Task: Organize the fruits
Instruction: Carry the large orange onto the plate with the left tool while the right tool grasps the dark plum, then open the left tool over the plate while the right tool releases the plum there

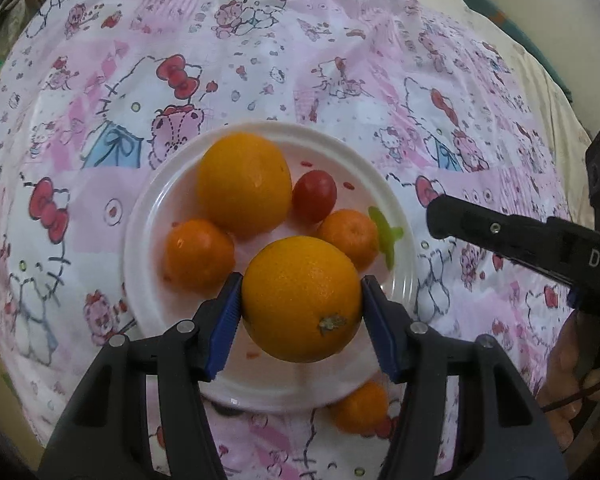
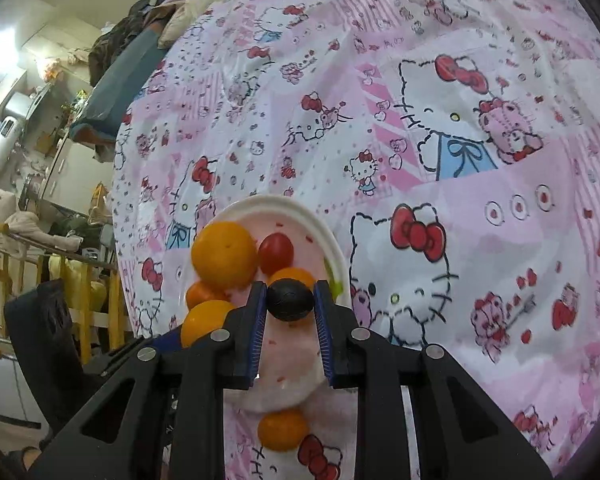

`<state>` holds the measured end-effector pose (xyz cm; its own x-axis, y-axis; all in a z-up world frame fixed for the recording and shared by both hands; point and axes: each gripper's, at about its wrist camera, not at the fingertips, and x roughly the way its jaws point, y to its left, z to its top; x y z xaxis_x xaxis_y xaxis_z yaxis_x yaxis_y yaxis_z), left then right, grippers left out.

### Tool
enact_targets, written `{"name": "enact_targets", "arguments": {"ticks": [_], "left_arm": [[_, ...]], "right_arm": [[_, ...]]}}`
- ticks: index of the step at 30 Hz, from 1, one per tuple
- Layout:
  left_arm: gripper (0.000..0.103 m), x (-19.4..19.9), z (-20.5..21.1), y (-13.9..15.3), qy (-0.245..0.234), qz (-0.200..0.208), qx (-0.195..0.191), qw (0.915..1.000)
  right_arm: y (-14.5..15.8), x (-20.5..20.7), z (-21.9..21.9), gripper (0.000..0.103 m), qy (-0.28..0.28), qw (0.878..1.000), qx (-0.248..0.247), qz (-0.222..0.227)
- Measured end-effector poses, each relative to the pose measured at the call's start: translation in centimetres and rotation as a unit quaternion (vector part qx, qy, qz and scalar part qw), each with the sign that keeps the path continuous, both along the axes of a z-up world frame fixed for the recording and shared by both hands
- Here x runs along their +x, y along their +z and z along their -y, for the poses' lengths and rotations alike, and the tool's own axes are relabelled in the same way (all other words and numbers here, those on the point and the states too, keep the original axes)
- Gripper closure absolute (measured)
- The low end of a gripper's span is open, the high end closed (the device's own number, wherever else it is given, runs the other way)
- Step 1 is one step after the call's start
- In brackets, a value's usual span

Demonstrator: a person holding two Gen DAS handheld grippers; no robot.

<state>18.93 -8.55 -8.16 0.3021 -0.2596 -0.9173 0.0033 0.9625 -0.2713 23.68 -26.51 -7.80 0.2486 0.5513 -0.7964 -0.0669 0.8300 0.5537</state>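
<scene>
Left gripper (image 1: 301,312) clamping orange (image 1: 300,300) over plate (image 1: 148,216), tablecloth (image 1: 260,60) around

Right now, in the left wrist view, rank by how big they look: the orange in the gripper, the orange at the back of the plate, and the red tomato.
1. Held orange, though it is nearest the camera, so unsure.
2. Back orange, looking about alike.
3. Red tomato, clearly smallest.
</scene>
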Motion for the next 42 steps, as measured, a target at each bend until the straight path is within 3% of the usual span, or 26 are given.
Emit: {"name": "enact_targets", "arguments": {"ticks": [21,26,31,34,39,42], "left_arm": [[0.046,1.4,0.7,-1.3,-0.013,-0.012,0.018,0.9997],[0.033,1.4,0.9,-1.0,-0.02,-0.01,0.009,0.9997],[0.029,1.4,0.7,-0.7,-0.015,-0.007,0.008,0.9998],[0.017,1.2,0.5,-0.4,-0.015,-0.006,-0.005,0.9999],[0.016,0.8,0.7,0.6,-0.02,0.01,0.0,0.9997],[0.016,0.5,0.5,1.2,-0.018,0.019,0.001,0.9997]], "right_arm": [[-2.5,2.9,-1.5,0.075,-0.004,1.0,0.007,-0.022],[-2.1,3.0,-1.6,0.074,-0.001,1.0,0.008,-0.007],[-1.4,3.0,-1.1,0.056,-0.009,1.0,0.009,0.001],[-0.6,3.0,-0.6,0.056,-0.019,1.0,0.002,0.013],[0.4,2.7,-0.9,0.055,-0.008,1.0,0.007,0.019],[1.0,2.3,-1.2,0.045,-0.004,1.0,0.002,0.027]]}}
